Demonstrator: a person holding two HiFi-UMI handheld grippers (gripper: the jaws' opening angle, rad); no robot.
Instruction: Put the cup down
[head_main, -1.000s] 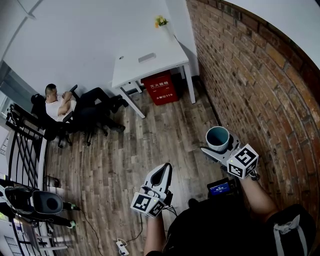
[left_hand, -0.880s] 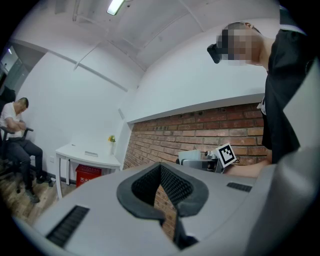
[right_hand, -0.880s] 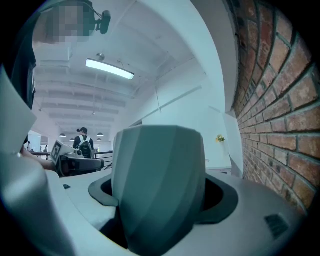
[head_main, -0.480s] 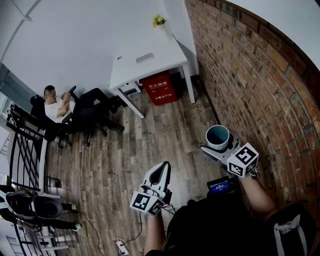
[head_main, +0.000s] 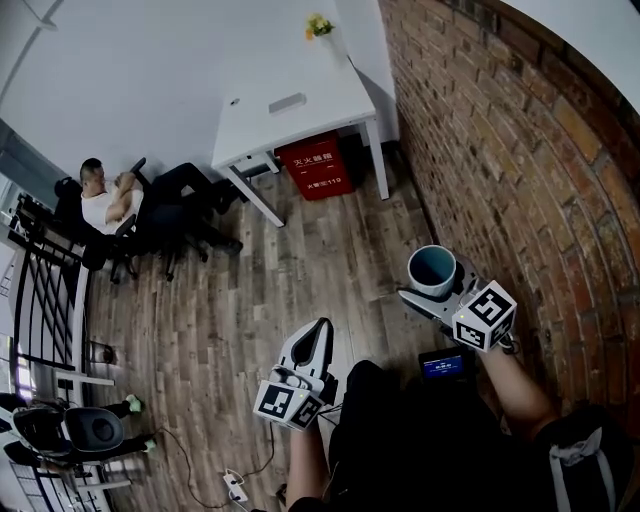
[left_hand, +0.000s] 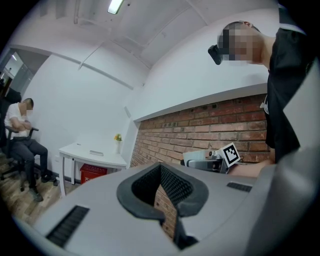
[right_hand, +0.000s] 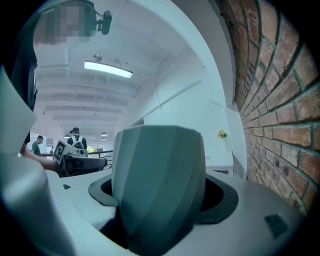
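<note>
Head view: we hold the cup (head_main: 433, 270) upright in the right claw (head_main: 429, 290) over the floor (head_main: 250, 280), tabletop (head_main: 300, 120) well apart | Left gripper view: left claw (left_hand: 161, 168) pinched together, empty | Right gripper view: jaws clamp the cup (right_hand: 160, 185); we judge the set-down is not yet done.

Blk top (head_main: 420, 445); white L gripper (head_main: 321, 330), R gripper (head_main: 431, 282); b/w marker cubes (head_main: 486, 316).

Left gripper (head_main: 319, 334) closed, right gripper (head_main: 437, 293) clamped.
</note>
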